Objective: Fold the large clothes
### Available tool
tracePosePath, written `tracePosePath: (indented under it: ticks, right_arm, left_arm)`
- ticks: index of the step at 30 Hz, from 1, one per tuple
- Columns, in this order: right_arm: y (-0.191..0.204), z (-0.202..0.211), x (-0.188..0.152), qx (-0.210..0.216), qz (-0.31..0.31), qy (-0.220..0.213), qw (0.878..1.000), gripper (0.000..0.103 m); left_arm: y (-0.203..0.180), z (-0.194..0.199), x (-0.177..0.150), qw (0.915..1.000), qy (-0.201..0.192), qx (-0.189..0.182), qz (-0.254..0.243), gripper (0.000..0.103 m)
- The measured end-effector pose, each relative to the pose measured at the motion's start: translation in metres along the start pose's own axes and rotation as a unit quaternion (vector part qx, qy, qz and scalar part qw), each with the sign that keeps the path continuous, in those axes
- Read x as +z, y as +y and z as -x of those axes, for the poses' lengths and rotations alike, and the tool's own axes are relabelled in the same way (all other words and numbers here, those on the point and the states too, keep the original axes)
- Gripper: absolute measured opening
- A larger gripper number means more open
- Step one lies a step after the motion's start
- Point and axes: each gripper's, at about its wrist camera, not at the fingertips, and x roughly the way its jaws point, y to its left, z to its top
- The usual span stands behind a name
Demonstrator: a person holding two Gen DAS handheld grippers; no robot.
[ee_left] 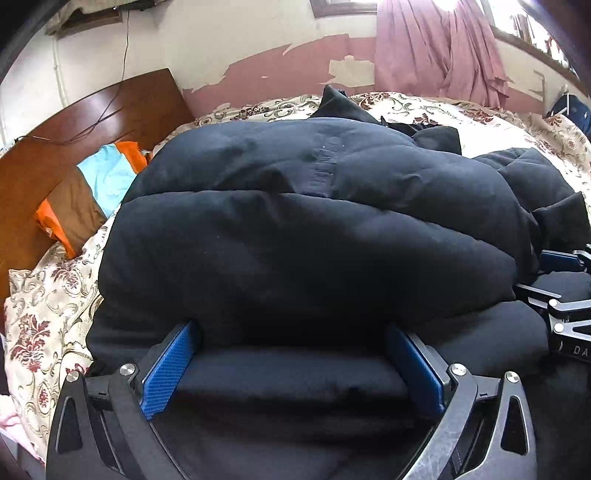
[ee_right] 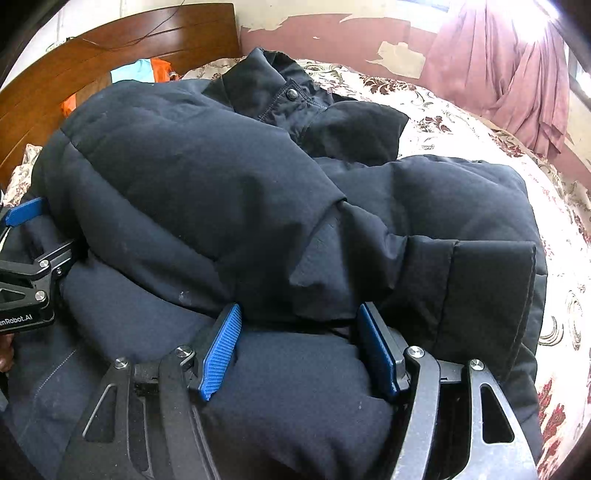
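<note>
Puffy dark navy padded jacket [ee_right: 229,192]: heaped mid-frame on floral cream bedspread [ee_right: 461,122]. Left hand-held gripper [ee_left: 291,332]: blue pads spread wide, a jacket fold between, not pinched. Right hand-held gripper [ee_right: 299,314]: half spread astride a padded fold; grip cannot be told. Wooden headboard [ee_right: 122,33]: upper left.

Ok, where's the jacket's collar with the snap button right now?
In the right wrist view the collar sits at the far top of the dark padded jacket, toward the wooden headboard, on the floral bedspread.

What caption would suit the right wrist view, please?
Right tool straddling a fold of the dark padded jacket on a floral bedspread.
</note>
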Motion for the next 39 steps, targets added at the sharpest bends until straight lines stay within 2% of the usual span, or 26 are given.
tracePosePath:
  ticks: [9, 14, 18, 20, 23, 26, 30, 32, 36, 39]
  right_arm:
    - [-0.004, 0.005, -0.001, 0.014, -0.009, -0.012, 1.0, 0.062]
    - [-0.025, 0.021, 0.007, 0.063, -0.053, -0.026, 0.996, 0.064]
    - [-0.058, 0.033, 0.037, 0.078, -0.104, -0.051, 0.99, 0.066]
    - [-0.075, 0.035, 0.055, 0.078, -0.134, -0.066, 0.986, 0.067]
    - [-0.102, 0.026, 0.078, 0.091, -0.194, -0.082, 0.973, 0.067]
    - [-0.119, 0.0, 0.101, 0.098, -0.252, -0.072, 0.96, 0.067]
    - [-0.129, -0.042, 0.125, 0.112, -0.314, -0.052, 0.942, 0.067]
    - [-0.13, -0.063, 0.134, 0.12, -0.342, -0.047, 0.931, 0.067]
    - [-0.126, -0.095, 0.151, 0.105, -0.364, -0.052, 0.924, 0.061]
    - [-0.127, -0.108, 0.156, 0.095, -0.376, -0.068, 0.919, 0.061]
  left_arm:
    - [0.013, 0.011, 0.002, 0.999, -0.019, -0.04, 0.01, 0.103]
    - [0.023, 0.022, 0.01, 0.9971, -0.029, -0.067, 0.022, 0.103]
    - [0.046, 0.04, 0.023, 0.9905, -0.052, -0.1, 0.079, 0.103]
    - [0.053, 0.046, 0.029, 0.9861, -0.062, -0.123, 0.093, 0.103]
    - [0.054, 0.04, 0.053, 0.9889, -0.056, -0.111, 0.081, 0.103]
    - [0.054, 0.025, 0.088, 0.9885, -0.06, -0.113, 0.08, 0.103]
    - [0.047, -0.008, 0.14, 0.9852, -0.068, -0.135, 0.081, 0.103]
    - [0.036, -0.035, 0.17, 0.9874, -0.057, -0.128, 0.073, 0.103]
    - [0.016, -0.073, 0.208, 0.9904, -0.038, -0.115, 0.068, 0.103]
    - [0.005, -0.09, 0.221, 0.9883, -0.045, -0.116, 0.088, 0.103]
